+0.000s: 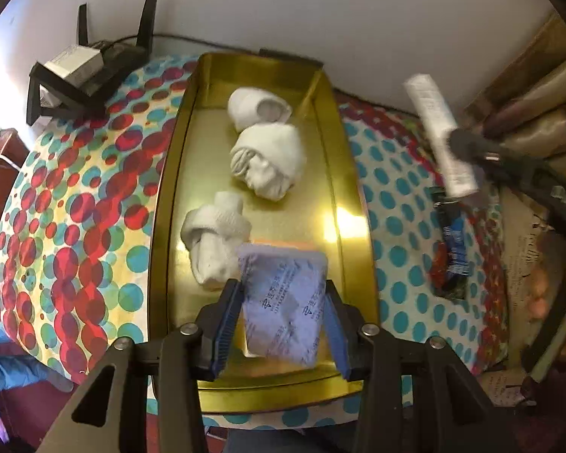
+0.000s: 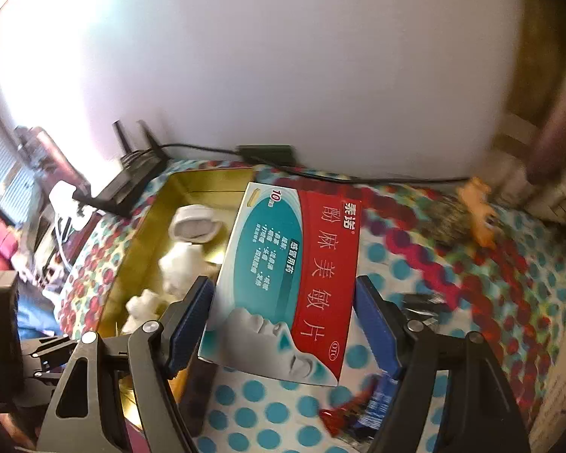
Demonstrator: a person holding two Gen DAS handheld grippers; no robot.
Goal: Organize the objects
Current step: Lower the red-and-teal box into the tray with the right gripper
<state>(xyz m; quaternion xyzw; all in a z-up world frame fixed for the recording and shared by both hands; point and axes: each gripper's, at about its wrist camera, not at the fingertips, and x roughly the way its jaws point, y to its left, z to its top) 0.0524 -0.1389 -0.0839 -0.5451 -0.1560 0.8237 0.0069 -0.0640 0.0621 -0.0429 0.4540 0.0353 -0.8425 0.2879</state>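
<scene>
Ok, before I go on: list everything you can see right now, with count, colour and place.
tray: one, gold, middle of the table.
rolled socks: three, white, in the tray.
sachet: one, pale blue with print, between the left gripper's fingers over the tray's near end.
medicine box: one, red, teal and white, held in the right gripper, right of the tray.
snack wrapper: one, blue and red, on the cloth right of the tray.
tablecloth: one, red and teal dots.
router: one, black, back left by the wall.
toy animal: one, orange and brown, blurred, back right.
left gripper: one, black with blue pads.
right gripper: one, black with blue pads.
</scene>
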